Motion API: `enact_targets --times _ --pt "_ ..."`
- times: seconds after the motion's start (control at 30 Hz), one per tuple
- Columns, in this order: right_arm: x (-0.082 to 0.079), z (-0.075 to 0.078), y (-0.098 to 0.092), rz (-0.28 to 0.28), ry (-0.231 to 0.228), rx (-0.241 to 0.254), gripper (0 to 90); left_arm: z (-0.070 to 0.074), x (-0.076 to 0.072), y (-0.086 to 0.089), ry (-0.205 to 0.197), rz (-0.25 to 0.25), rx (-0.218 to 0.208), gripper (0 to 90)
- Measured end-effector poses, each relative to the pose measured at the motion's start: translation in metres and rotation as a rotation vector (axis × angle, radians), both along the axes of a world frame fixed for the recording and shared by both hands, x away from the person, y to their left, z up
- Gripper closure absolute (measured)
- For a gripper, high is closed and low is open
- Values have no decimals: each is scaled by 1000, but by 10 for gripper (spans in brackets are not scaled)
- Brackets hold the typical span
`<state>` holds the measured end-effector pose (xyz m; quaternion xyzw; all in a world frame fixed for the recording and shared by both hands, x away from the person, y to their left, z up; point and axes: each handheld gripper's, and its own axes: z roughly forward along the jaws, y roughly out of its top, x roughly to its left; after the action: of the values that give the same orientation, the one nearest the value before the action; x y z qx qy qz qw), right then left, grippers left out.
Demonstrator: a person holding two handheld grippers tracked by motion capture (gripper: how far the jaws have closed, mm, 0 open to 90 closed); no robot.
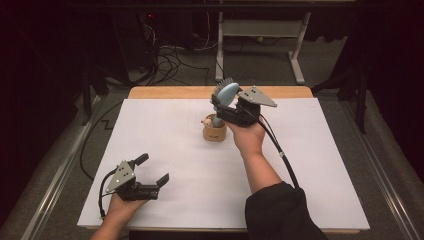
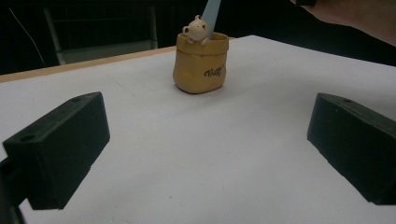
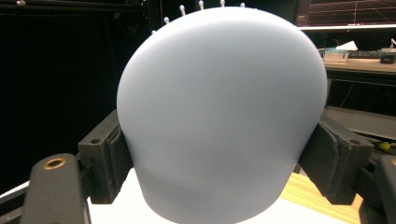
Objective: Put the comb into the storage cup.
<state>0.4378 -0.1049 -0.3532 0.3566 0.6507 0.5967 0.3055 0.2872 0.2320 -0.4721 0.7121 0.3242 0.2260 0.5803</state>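
Right gripper (image 1: pixel 223 107) has the hairbrush (image 1: pixel 226 95) clamped by its wide blue head, pads (image 3: pixel 116 154) pressed to both sides, bristles pointing away. The handle drops into the little yellow pot (image 1: pixel 214 131) mid-table; whether it touches the bottom I can't tell. Left gripper (image 1: pixel 152 170) rests low at the near-left corner, jaws spread wide, nothing between them, well apart from the pot.

The risk here: that pot looks light and nobody is steadying it. Lean the handle against the rim and it could tip or skid across the white sheet (image 1: pixel 165 150). Let go too high and the top-heavy brush may pull it over.

The small bear figure (image 2: pixel 197 29) perches on the pot's rim just beside the handle, crowding the opening. Otherwise the sheet around the pot lies bare.
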Motion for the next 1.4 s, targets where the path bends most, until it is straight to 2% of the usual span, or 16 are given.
enact_targets --times 0.8,1.4 --pt "11 -20 12 -5 32 -8 207 -1 0 1 4 -2 2 0" --pt "13 -25 15 -6 38 -18 207 -1 0 0 6 -4 3 0"
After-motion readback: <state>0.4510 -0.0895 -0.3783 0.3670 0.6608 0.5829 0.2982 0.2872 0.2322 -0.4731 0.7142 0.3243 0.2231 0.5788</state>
